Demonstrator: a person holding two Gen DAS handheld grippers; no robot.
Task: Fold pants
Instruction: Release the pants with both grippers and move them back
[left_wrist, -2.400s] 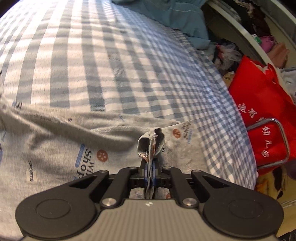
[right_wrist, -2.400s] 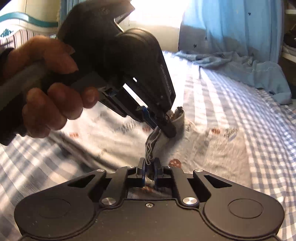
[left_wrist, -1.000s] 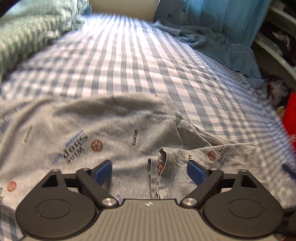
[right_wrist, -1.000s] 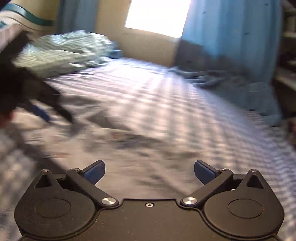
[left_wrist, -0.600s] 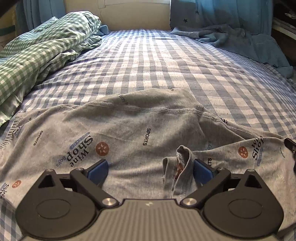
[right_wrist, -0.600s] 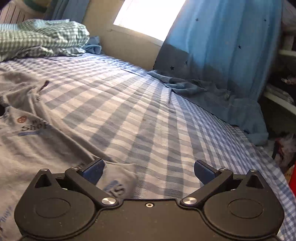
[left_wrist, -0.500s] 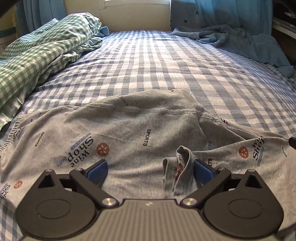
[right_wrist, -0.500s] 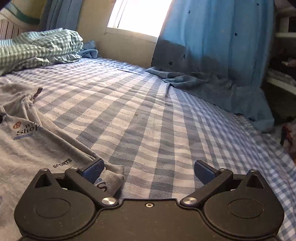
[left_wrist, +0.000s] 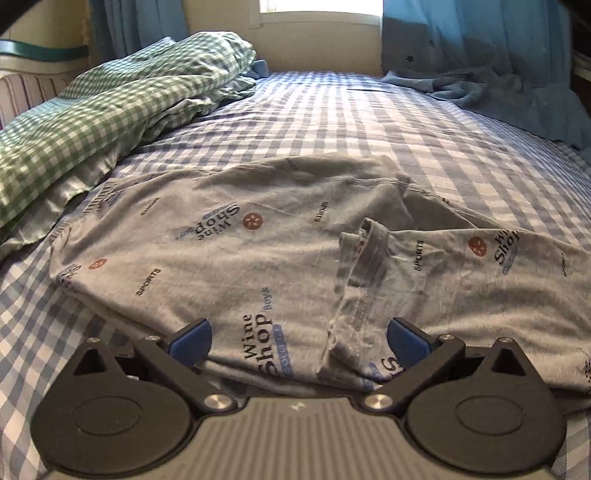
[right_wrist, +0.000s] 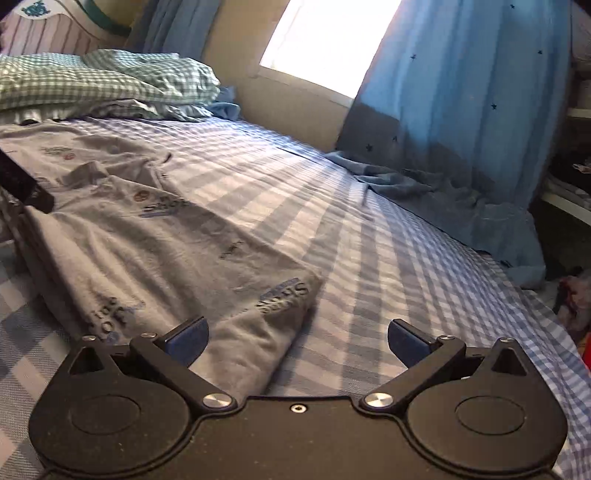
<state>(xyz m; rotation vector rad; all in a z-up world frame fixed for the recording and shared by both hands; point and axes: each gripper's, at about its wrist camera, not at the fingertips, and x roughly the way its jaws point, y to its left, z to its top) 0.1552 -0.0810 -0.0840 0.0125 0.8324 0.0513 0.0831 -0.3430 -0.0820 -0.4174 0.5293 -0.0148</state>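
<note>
- I'm seeing the grey jersey pants (left_wrist: 280, 236), soft and rumpled with printed logos, lying across the blue checked bed (left_wrist: 369, 122).
- I'm holding the left gripper (left_wrist: 297, 338) with fingers spread wide over a raised, stitched fold, pinching nothing.
- The right gripper (right_wrist: 297, 339) is showing fingers spread over a rounded pant corner.
- Only the right view is catching the starred blue curtain (right_wrist: 461, 92); the left is showing the green gingham quilt (left_wrist: 110, 99) better.

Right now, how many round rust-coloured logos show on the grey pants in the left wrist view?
3: one mid-garment, one at the left end, one on the right. Folds in the pants may hide more.
</note>
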